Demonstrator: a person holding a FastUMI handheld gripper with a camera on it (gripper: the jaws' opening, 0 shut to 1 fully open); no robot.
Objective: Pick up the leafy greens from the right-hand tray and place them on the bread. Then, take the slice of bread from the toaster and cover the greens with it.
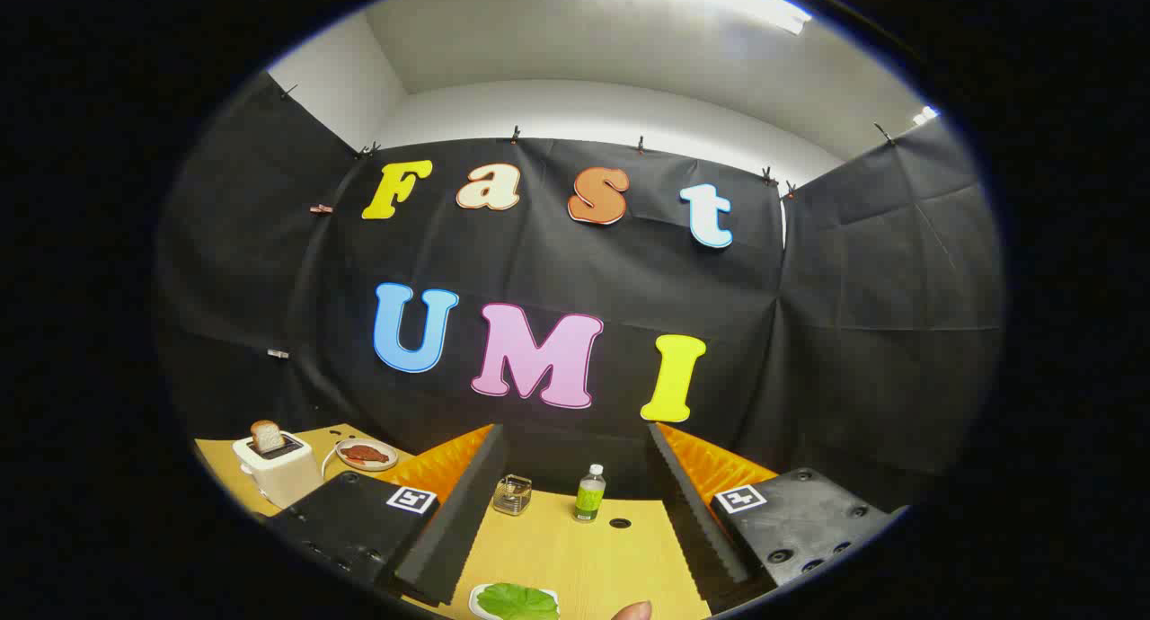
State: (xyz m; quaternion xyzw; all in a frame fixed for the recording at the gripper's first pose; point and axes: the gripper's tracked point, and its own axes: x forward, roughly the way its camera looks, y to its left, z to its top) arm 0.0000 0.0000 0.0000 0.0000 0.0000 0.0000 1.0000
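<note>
Here, gripper [575, 521]: fingers spread wide, holding nothing, raised over the table [584, 557] for a clear approach. Leafy greens [517, 602] lay on their tray [474, 597] near, between the fingers; toaster [278, 467] with upright bread slice [267, 436] stood far left, beside a plate [367, 456].

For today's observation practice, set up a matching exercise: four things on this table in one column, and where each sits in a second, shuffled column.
Things:
1. bread slice
2. leafy greens
3. bottle
4. glass container

Places:
A. on the white tray between the open gripper's fingers
B. standing in the toaster
C. just left of the bottle
D. upright beyond the fingers, beside a hole in the table

Pairs: 1-B, 2-A, 3-D, 4-C
</note>
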